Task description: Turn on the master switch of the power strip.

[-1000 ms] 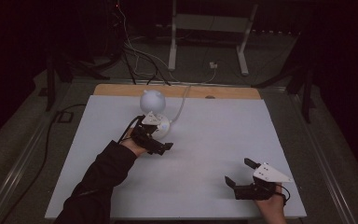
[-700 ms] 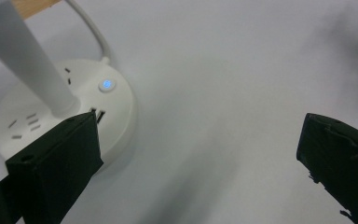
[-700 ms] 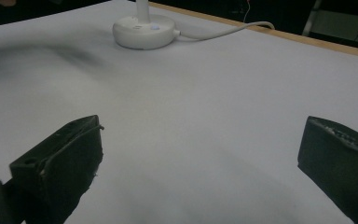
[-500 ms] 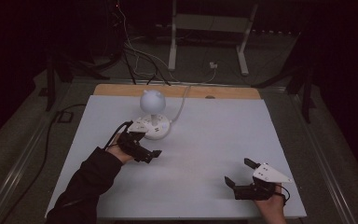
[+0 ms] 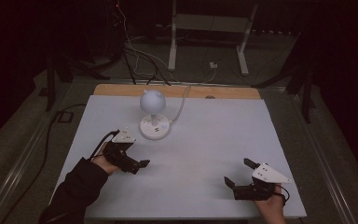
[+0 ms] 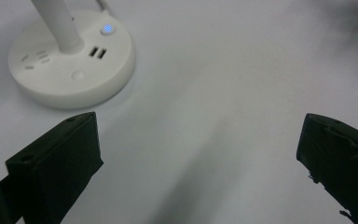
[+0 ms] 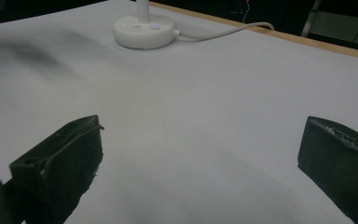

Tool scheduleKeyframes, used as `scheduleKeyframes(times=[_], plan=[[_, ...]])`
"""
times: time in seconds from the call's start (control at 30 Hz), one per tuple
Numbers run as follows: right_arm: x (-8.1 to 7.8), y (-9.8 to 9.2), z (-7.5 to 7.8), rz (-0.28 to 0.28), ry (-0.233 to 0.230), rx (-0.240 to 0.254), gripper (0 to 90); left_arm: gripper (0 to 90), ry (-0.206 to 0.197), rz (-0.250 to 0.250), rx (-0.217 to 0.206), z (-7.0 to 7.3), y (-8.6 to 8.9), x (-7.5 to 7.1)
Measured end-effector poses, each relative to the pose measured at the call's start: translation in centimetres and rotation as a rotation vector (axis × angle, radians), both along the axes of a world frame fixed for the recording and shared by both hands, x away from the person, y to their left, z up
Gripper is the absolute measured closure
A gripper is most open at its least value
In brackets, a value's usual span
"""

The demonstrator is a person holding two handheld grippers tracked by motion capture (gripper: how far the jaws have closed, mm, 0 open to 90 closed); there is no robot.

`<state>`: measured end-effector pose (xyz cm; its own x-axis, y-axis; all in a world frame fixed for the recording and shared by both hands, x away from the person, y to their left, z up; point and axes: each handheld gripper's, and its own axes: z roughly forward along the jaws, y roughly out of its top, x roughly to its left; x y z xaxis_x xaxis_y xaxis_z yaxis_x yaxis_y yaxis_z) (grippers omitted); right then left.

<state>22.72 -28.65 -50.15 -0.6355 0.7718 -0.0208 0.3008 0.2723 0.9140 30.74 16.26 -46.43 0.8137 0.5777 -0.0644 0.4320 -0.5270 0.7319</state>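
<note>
Dimly lit | both hand-held grippers (image 5: 142, 164) (image 5: 237, 173) wide, empty | lamp (image 5: 152, 101) head cropped, seemingly unlit

I'm working in what looks like a lab or test room: a bare white table (image 5: 214, 140) with a wooden edge, loose cables (image 5: 135, 51) trailing over the dark floor behind it, and a white metal stand (image 5: 209, 28) (its upper part is cut off).
</note>
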Motion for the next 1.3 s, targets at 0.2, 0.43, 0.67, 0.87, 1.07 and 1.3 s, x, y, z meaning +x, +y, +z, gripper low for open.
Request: scheduleKeyframes(times=[0.2, 0.43, 0.67, 0.87, 1.07, 1.3], plan=[[0.0, 0.0, 0.0, -0.001, -0.001, 0.0, 0.0, 0.3, 0.004, 0.004, -0.005, -1.0, 0.9, -1.1], [0.0, 0.0, 0.0, 0.0, -0.002, -0.001, 0.0, 0.3, 0.009, 0.011, -0.01, -2.2, 1.9, -2.4], [-0.1, 0.1, 0.0, 0.002, -0.002, -0.003, 0.0, 0.3, 0.012, 0.017, 0.009, -3.1, 2.7, -3.5], [0.0, 0.0, 0.0, 0.002, -0.001, -0.002, 0.0, 0.3, 0.026, 0.038, 0.008, -3.9, 3.9, -4.4], [-0.1, 0.1, 0.0, 0.002, 0.0, -0.003, 0.0, 0.3, 0.029, 0.063, 0.011, -4.6, 4.9, -5.3], [-0.1, 0.1, 0.0, 0.003, 0.001, 0.0, 0.0, 0.3, 0.025, 0.075, 0.001, -5.3, 6.1, -5.9]])
